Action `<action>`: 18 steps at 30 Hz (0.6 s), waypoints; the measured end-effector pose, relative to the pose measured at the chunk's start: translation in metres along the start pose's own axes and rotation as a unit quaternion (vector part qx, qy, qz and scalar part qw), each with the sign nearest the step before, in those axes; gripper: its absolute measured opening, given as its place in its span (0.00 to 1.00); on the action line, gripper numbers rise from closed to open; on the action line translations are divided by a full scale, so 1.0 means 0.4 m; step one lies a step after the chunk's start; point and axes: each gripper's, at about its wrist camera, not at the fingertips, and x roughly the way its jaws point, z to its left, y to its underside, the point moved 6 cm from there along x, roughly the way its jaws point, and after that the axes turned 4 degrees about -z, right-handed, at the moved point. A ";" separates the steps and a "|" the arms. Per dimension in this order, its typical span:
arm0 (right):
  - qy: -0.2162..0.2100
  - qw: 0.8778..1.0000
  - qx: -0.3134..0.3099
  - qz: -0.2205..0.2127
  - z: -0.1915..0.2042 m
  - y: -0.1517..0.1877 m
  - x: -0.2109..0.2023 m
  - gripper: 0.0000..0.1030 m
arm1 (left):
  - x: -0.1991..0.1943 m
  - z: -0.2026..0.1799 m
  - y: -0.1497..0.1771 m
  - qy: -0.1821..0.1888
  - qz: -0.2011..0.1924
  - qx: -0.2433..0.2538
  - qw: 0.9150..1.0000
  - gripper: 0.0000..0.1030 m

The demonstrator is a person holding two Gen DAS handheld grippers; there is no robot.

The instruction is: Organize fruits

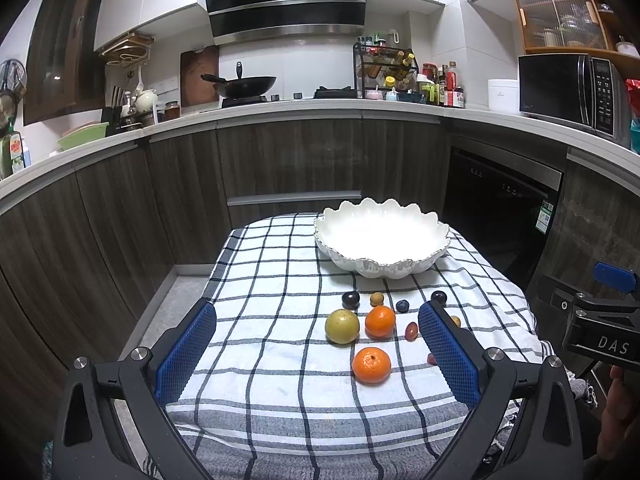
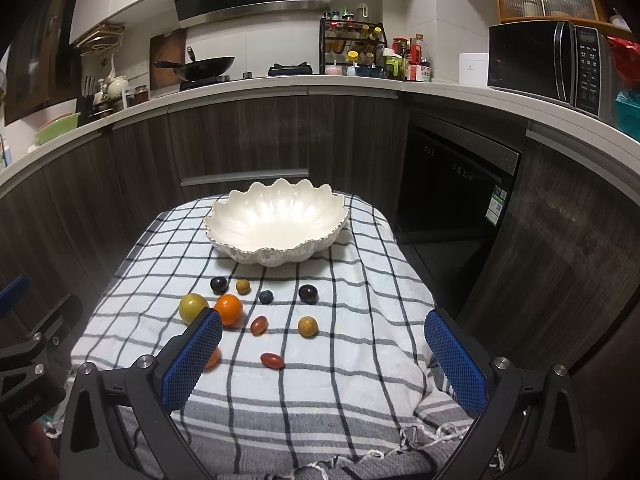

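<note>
A white scalloped bowl (image 1: pixel 382 240) (image 2: pixel 278 224) stands empty at the far end of a checked cloth (image 1: pixel 260 280) (image 2: pixel 360 300). Loose fruit lies in front of it: two oranges (image 1: pixel 371 365) (image 1: pixel 380 321), a yellow-green round fruit (image 1: pixel 342 326) (image 2: pixel 193 307), dark plums (image 1: pixel 350 299) (image 2: pixel 308 293), small brown fruits (image 2: pixel 307 326), red oval ones (image 2: pixel 272 360) and a blue berry (image 2: pixel 266 297). My left gripper (image 1: pixel 316 344) is open and empty above the near fruit. My right gripper (image 2: pixel 324 348) is open and empty, above the cloth's near right part.
Dark wood cabinets and a white counter curve behind the table. A black dishwasher (image 2: pixel 452 208) is at the right, a microwave (image 2: pixel 548 64) above it. A wok (image 2: pixel 200 66) and a spice rack (image 2: pixel 352 46) stand on the counter.
</note>
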 end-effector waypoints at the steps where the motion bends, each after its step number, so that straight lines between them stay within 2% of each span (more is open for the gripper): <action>1: 0.000 1.000 -0.001 0.000 0.001 0.000 -0.001 1.00 | 0.000 0.000 0.000 0.000 0.000 0.000 1.000 1.00; 18: 0.000 1.000 0.000 0.000 0.000 0.004 0.000 1.00 | -0.003 0.002 -0.002 0.000 0.001 -0.001 1.000 1.00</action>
